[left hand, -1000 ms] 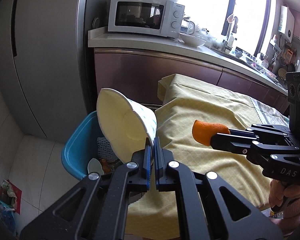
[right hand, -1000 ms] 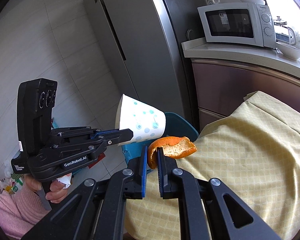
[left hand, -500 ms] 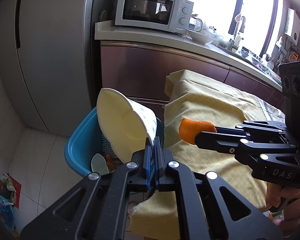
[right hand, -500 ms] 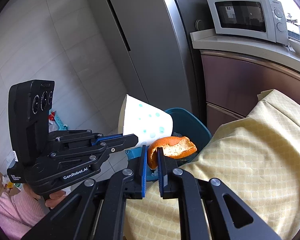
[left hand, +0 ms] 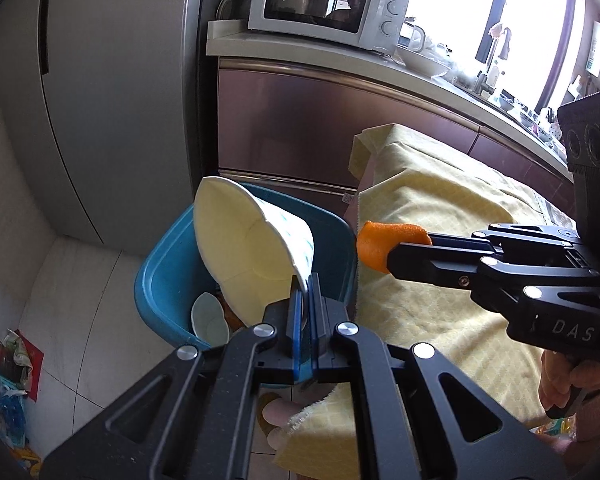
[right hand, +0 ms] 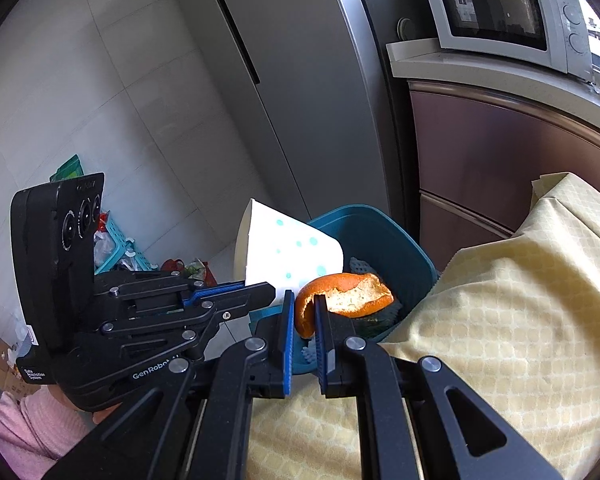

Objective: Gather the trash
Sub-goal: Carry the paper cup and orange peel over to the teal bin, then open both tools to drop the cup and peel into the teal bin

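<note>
My left gripper [left hand: 307, 292] is shut on the rim of a squashed white paper cup [left hand: 252, 252] with teal dots, held over the blue bin [left hand: 160, 288]. In the right wrist view the same cup [right hand: 288, 252] hangs above the bin [right hand: 384, 236], with the left gripper [right hand: 268, 290] coming in from the left. My right gripper [right hand: 301, 312] is shut on a curl of orange peel [right hand: 352, 296], just at the bin's near rim. The left wrist view shows that peel [left hand: 380, 240] and the right gripper [left hand: 396, 250] at the bin's right edge, beside the table.
A yellow tablecloth [left hand: 440, 272] covers the table right of the bin. Scraps and a pale lid [left hand: 210, 316] lie in the bin. A grey fridge [left hand: 112, 80], brown cabinets [left hand: 300, 128] and a microwave [left hand: 324, 4] stand behind. Bags and a basket [right hand: 116, 240] clutter the floor at left.
Both grippers have moved toward and down over the blue bin, carrying the cup and the peel. The bin now fills more of both views. Both grips are unchanged.
</note>
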Tool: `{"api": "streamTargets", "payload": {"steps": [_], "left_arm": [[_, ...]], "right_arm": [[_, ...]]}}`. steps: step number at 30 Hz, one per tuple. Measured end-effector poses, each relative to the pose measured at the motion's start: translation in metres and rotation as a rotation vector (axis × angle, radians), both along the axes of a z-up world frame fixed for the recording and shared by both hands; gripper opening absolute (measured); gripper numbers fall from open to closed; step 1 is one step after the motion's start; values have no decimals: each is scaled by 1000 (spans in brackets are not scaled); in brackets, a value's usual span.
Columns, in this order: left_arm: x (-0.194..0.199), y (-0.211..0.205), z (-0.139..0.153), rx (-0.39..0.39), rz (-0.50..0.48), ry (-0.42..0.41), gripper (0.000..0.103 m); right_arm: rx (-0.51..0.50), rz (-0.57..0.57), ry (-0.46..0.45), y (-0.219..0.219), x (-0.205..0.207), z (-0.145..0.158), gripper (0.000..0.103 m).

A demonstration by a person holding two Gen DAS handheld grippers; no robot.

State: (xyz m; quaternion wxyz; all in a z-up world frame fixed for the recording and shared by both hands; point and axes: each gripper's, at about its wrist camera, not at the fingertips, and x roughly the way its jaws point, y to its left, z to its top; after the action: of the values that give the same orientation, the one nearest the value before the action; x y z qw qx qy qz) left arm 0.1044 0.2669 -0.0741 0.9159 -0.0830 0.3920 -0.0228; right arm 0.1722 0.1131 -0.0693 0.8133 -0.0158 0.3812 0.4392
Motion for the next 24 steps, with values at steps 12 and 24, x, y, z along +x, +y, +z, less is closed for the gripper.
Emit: {"api": "streamTargets", "payload": {"steps": [12,24], "left_arm": [[15,6,-22,-1,17,43,3],[32,9,-43,-24,24,93,4]], "right_arm": [[-52,19,33,23,12,-16,8],[-111,18,64,44,21,-28,8]]}}
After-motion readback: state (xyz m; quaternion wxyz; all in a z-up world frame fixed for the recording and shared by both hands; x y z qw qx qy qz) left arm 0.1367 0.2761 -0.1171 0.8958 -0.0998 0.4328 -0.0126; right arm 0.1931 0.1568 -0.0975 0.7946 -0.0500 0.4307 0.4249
